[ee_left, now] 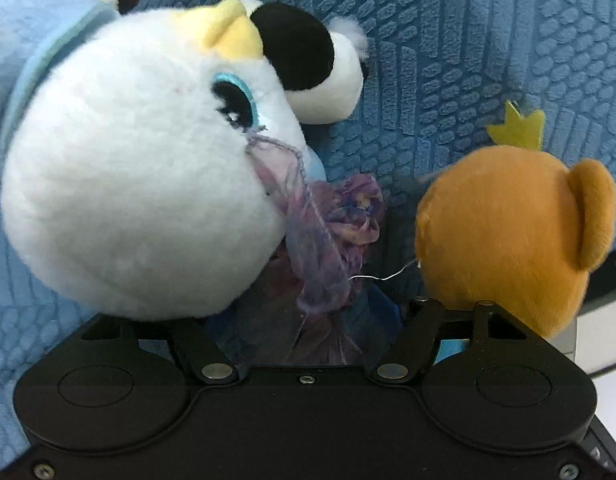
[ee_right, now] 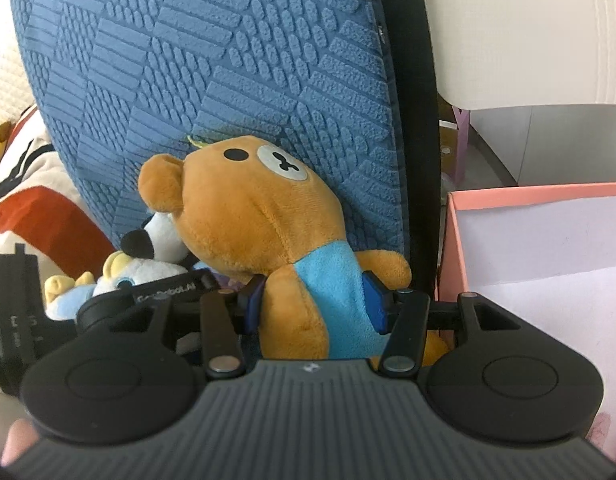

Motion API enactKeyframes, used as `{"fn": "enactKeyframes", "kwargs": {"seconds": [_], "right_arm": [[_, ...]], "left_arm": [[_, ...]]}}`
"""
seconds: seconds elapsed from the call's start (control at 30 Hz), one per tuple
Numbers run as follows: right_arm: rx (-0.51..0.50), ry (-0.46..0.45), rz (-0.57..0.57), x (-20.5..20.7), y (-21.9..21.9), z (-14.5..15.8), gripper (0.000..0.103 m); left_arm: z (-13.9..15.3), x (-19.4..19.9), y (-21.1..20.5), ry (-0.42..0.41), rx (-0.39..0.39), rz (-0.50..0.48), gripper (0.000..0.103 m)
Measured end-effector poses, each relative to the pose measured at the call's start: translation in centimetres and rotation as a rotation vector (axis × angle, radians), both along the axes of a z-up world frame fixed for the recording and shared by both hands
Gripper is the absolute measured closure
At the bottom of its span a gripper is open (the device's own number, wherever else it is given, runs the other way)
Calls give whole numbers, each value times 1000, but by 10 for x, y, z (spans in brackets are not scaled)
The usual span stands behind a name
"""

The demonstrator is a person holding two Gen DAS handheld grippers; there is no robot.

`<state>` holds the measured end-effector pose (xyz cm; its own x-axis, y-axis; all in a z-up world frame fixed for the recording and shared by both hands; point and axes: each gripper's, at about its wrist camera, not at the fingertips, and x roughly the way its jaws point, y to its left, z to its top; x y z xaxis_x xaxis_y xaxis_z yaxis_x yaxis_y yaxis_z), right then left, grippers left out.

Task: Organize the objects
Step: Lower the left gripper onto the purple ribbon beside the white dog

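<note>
In the right wrist view my right gripper (ee_right: 314, 304) is shut on the blue-shirted body of a brown teddy bear (ee_right: 263, 208), whose head leans against a blue textured cushion (ee_right: 211, 52). In the left wrist view a white plush with blue eyes and yellow horns (ee_left: 147, 176) fills the left side, pressed against my left gripper (ee_left: 308, 320). Purple gauzy fabric (ee_left: 328, 240) from that plush lies between the jaws; the fingertips are hidden. The bear's head (ee_left: 504, 240) shows from behind at the right. A black-and-white plush (ee_left: 308, 68) lies behind the white one.
A pink-rimmed white box (ee_right: 548, 240) stands open at the right of the bear. A black chair post (ee_right: 416, 120) rises beside the cushion. A red and cream cloth (ee_right: 39, 216) lies at the left. The left gripper's body (ee_right: 107, 304) shows low left.
</note>
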<state>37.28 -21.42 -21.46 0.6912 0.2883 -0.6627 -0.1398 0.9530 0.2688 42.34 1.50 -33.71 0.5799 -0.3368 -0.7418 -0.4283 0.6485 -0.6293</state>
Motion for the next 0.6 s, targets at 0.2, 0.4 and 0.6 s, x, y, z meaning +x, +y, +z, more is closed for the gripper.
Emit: {"fn": "enactKeyframes", "kwargs": {"seconds": [0.2,0.4,0.6], "right_arm": [[21,-3,-17,0,-3,0,50],[-32,-33,6,-4,2,1,50],[23,-9,-5,-2,-6,0,50]], "left_arm": [[-10,10,-10,16,-23,9,46],[-11,14,-20,-5,-15,-14,68],[-12,9,-29,8,17,-28,81]]}}
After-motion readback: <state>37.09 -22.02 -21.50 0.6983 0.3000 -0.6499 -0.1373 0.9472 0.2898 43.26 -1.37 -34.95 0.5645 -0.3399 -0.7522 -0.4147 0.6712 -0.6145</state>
